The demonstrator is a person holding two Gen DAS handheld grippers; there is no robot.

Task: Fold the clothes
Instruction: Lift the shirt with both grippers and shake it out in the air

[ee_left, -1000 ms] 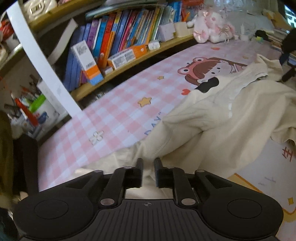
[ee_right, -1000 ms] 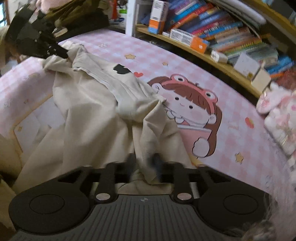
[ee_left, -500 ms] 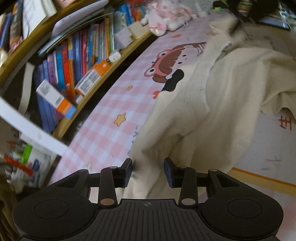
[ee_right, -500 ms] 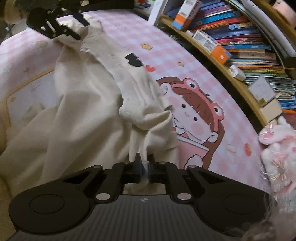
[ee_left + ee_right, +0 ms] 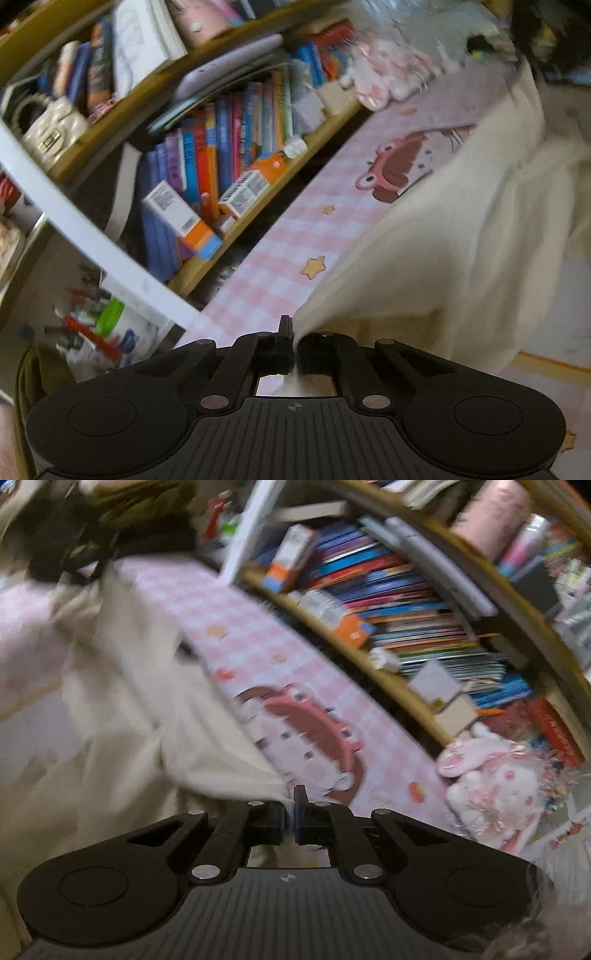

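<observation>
Left wrist view: your left gripper (image 5: 294, 341) has its jaws pinched tight on a corner of a cream garment (image 5: 461, 236), and the cloth fans out from that pinch, lifted and stretched across a pink checked mat (image 5: 266, 273) with a cartoon print. A bookshelf (image 5: 229, 173) runs along the mat's far side. Right wrist view, blurred by motion: your right gripper (image 5: 290, 818) is likewise clamped narrow on another edge of the same garment (image 5: 122, 701), which drapes away to the left; a pink plush toy (image 5: 495, 786) sits near the shelf. The fabric looks light, soft and limp, sagging wherever it hangs unsupported, so it will likely handle best gripped at corners or hems and kept taut between both grippers. How far folding has progressed cannot be judged.
</observation>
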